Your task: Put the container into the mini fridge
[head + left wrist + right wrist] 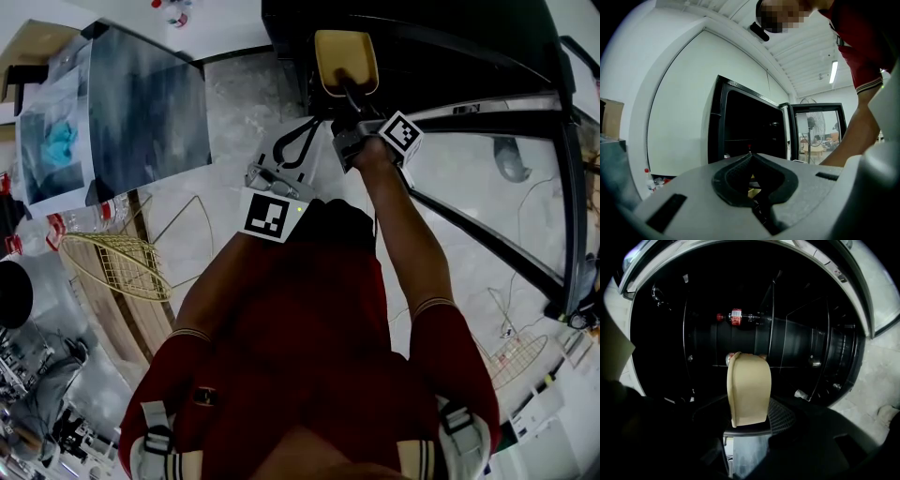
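Observation:
My right gripper (349, 101) is shut on a beige container (346, 60), which it holds at the mouth of the open black mini fridge (422, 42). In the right gripper view the container (749, 387) stands upright between the jaws of the right gripper (750, 423), in front of the dark fridge interior (801, 343). A cola bottle (740, 317) lies on an upper shelf inside, and a can (728, 358) shows just behind the container. My left gripper (298, 142) hangs beside the right one, shut and empty. Its closed tips (750, 155) point toward the fridge (745, 126).
The fridge door (553, 187) stands swung open at the right, and shows as a glass-framed door (818, 131) in the left gripper view. A grey box (141, 103) is at the left. Gold wire baskets (122, 264) (517, 361) lie on the marble floor.

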